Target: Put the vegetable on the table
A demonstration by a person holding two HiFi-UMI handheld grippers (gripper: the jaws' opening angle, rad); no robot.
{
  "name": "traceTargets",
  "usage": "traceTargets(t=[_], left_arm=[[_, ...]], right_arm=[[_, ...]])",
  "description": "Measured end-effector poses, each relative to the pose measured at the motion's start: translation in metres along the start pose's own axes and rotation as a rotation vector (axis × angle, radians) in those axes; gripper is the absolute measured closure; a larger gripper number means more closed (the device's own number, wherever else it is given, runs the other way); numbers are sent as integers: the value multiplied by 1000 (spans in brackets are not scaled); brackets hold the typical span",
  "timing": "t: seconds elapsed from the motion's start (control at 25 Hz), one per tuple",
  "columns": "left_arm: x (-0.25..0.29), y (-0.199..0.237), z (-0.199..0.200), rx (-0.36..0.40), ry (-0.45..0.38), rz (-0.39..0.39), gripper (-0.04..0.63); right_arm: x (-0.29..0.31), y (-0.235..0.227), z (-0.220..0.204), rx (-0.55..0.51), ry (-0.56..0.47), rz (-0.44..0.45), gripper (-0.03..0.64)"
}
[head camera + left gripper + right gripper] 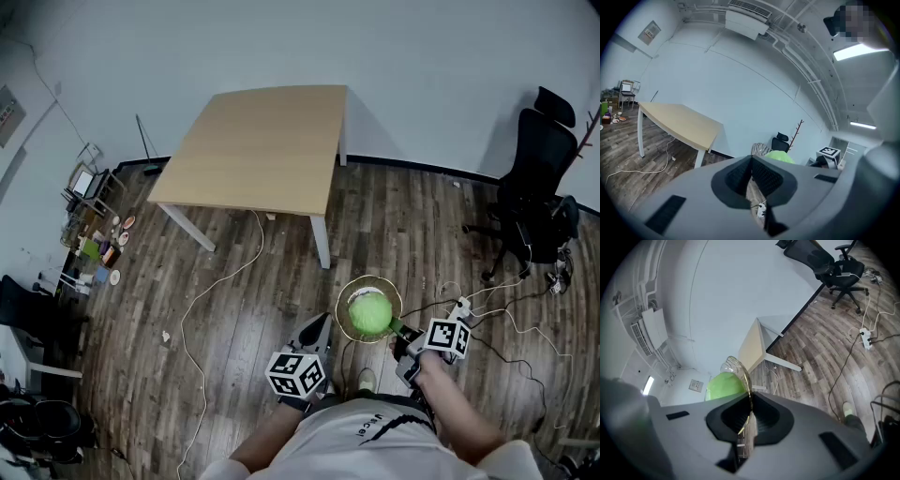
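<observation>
Head view has the right gripper (401, 332) gripping the rim of a glass bowl (349, 286), which is held above the floor in front of the person. A round green vegetable (369, 313), possibly a cabbage, sits in the bowl. Right gripper view shows its jaws pinched on that thin rim. The left gripper (317, 330) hangs just beside the bowl, its jaws together with nothing between them. The table (258, 150) stands well apart ahead.

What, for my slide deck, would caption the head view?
Right gripper grips the rim of a glass plate bearing a green vegetable, wooden table ahead.
</observation>
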State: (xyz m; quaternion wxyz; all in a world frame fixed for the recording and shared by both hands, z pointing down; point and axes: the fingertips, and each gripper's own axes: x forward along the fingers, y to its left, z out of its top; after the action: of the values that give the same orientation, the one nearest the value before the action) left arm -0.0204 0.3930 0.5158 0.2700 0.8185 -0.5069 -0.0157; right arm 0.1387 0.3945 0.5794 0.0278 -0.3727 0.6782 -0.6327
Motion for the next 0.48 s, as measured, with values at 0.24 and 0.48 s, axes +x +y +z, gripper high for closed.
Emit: traceTargets(t=[0.24,0.48], left_arm=[[-12,10,3,2,4,-9,581],[-15,19,5,2,17,-27,581]], right_arm=[[6,7,-17,9,-8,-3,592],[11,12,-24,15,-26,-6,592]])
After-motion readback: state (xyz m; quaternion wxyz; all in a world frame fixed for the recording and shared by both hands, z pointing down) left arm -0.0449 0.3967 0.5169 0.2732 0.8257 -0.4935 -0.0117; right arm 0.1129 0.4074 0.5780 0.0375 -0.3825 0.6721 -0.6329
